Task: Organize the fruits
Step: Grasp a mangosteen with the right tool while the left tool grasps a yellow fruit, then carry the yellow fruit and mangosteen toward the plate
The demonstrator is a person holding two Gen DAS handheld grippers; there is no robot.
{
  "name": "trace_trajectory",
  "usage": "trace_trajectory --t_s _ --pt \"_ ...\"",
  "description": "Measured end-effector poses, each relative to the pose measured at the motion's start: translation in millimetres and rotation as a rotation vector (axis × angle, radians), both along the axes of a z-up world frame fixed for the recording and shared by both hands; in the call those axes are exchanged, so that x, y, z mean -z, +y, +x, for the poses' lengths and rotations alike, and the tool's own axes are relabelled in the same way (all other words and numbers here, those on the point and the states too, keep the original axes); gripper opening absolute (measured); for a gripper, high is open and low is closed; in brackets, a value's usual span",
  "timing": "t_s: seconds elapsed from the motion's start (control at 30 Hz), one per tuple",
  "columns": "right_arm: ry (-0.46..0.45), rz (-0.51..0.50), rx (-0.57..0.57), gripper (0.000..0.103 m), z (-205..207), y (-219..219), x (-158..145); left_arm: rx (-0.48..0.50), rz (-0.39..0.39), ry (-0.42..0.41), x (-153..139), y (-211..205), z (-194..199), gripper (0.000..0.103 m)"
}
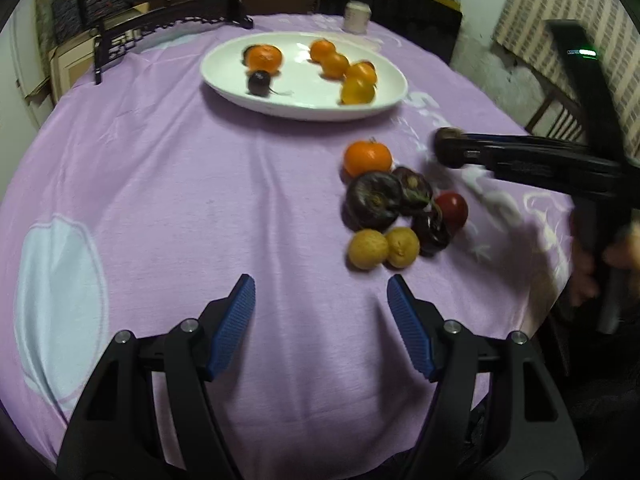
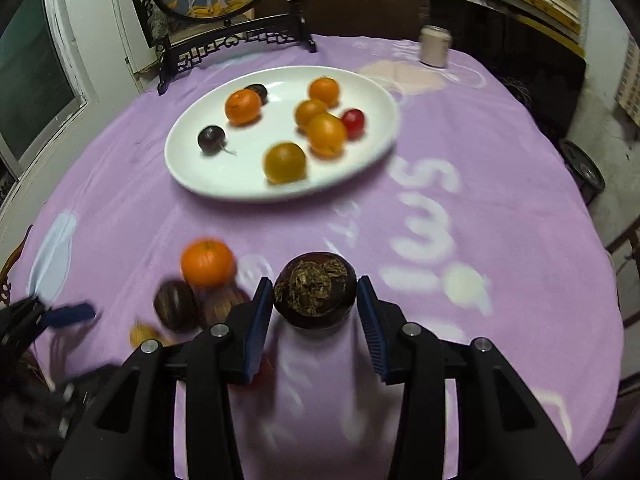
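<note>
A white oval plate [image 1: 304, 100] [image 2: 240, 178] at the back of the purple cloth holds several orange fruits, dark plums and a red one. Loose on the cloth lie a tangerine [image 1: 367, 158] [image 2: 207, 262], dark mangosteens [image 1: 373, 200], a red fruit [image 1: 452, 208] and two yellow-brown fruits [image 1: 368, 249]. My left gripper [image 1: 320, 292] stands open and empty just before that pile. My right gripper [image 2: 315, 300] is shut on a dark mangosteen [image 2: 315, 290] [image 1: 448, 148], held above the cloth to the right of the pile.
A small pale jar [image 1: 356, 16] [image 2: 434, 46] stands at the table's far edge. A dark carved stand with a round picture [image 2: 216, 12] sits at the back left. A wooden chair [image 1: 556, 116] is beyond the right edge.
</note>
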State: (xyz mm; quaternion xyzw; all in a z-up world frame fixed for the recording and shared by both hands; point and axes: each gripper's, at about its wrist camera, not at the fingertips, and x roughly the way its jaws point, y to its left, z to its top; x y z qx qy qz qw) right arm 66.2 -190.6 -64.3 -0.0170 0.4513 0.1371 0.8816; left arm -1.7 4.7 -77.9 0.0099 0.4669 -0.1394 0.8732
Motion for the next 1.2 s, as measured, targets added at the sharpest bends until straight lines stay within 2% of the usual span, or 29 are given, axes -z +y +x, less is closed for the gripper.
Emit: trace_trajectory --t_s 0.07,0.23,0.37,0.5,0.57,0.87,1.07,1.2 --pt "0.018 0.019 0.006 0.044 -19.0 -16.2 3.7 0.002 0.017 0.017 5.8 -4.7 4.0 0.07" --pt "0.056 0.045 0.026 0.044 -46.0 -35.6 23.8 -0.008 0.07 -0.009 9.6 -21.3 16.0 0.068" --pt "0.035 0.052 0.013 0.044 -48.2 -35.4 25.2 -0.012 0.101 -0.038 10.8 -32.3 23.8 0.052" --pt "0.027 0.016 0.007 0.047 -46.0 -27.9 30.7 -0.013 0.092 -0.054 10.7 -33.4 24.2 0.043" --pt "0.015 0.004 0.009 0.046 -45.7 -26.3 30.6 0.001 0.07 -0.053 9.6 -34.5 24.0 0.025" --pt "-0.011 0.032 0.051 0.045 -47.8 -34.0 18.8 -0.015 0.021 -0.058 5.8 -21.3 21.8 0.024" --pt "0.011 0.062 0.061 0.045 -38.7 -35.3 18.2 -0.061 -0.014 -0.086 -11.0 4.2 18.5 0.024" --pt "-0.004 0.063 0.031 0.045 -30.0 -24.1 10.8 -0.094 -0.028 -0.102 -27.9 21.7 35.4 0.024"
